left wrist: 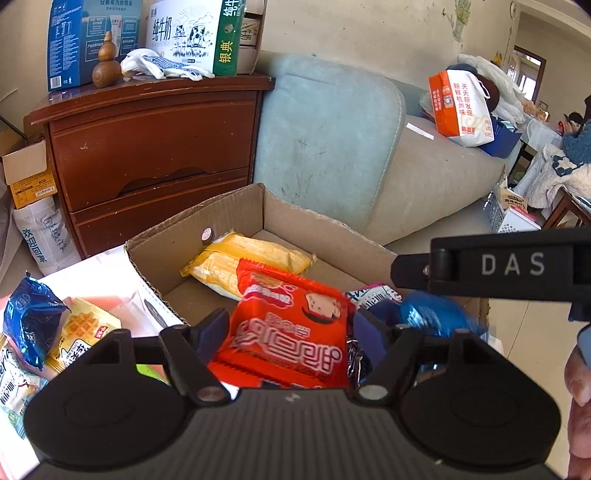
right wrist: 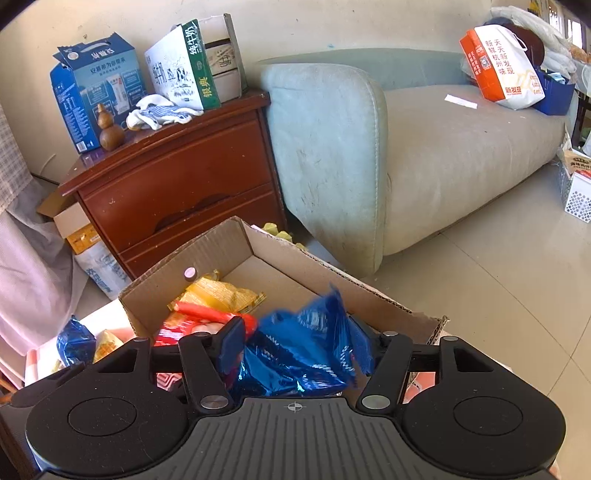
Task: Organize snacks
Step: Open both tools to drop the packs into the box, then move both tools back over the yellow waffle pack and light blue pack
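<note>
Cardboard box [left wrist: 295, 221] before the sofa [left wrist: 325, 147], right of the cabinet [left wrist: 155, 147].

This is a lived-in home, most likely a sitting room. A worn pale-blue sofa [right wrist: 406, 147] fills the view from 12 to 2 o'clock, with an orange-and-white shopping bag [right wrist: 502, 66] resting on its seat at 1 o'clock. At 10 o'clock stands a dark wooden drawer chest [right wrist: 177, 192], its top crowded with a milk carton box [right wrist: 184, 70], a blue product box [right wrist: 96, 88], a wooden gourd ornament [right wrist: 110, 129] and work gloves [right wrist: 159, 110]. Pale floor tiles [right wrist: 498, 295] spread at 3 o'clock, against a scuffed cream wall [right wrist: 332, 26].
</note>
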Demonstrator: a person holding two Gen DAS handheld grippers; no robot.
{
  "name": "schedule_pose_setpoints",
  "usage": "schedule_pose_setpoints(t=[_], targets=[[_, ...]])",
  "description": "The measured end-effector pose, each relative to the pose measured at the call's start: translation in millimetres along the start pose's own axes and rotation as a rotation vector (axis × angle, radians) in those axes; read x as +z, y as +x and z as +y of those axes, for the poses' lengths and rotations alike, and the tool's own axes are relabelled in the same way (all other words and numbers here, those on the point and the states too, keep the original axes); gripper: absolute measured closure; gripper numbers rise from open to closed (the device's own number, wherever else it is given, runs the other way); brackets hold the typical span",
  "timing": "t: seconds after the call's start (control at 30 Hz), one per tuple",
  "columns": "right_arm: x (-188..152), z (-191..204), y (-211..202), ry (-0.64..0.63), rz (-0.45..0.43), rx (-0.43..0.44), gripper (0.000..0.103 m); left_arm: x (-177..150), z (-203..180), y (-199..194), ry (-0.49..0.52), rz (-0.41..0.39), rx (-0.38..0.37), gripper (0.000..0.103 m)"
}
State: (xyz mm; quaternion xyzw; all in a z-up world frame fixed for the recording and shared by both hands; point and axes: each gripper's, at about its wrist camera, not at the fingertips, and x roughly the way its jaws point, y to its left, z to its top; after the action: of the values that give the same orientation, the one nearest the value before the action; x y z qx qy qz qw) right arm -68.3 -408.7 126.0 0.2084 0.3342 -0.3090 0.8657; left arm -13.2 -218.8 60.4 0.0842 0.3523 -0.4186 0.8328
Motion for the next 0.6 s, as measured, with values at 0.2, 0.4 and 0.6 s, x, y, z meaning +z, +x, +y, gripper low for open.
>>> schedule_pose_setpoints(t=[0.2,0.4,0.6], targets=[[-0.4,-1.0,-3.9,0.006,-0.010,0.023,0.032,1.5,8.1,-15.0,0.003,-0.020,-0.003,0.021],[-3.6,-3.0,-5.8,0.014,0.016,0.077,0.032,-11.1,15.7,-28.2,0.032,0.001,0.011,0.020],[-19.5,-7.2,-20.6,0.027,0.020,0.099,0.032,-23.3,29.7,-52.2,0.012,0.001,0.055,0.019]])
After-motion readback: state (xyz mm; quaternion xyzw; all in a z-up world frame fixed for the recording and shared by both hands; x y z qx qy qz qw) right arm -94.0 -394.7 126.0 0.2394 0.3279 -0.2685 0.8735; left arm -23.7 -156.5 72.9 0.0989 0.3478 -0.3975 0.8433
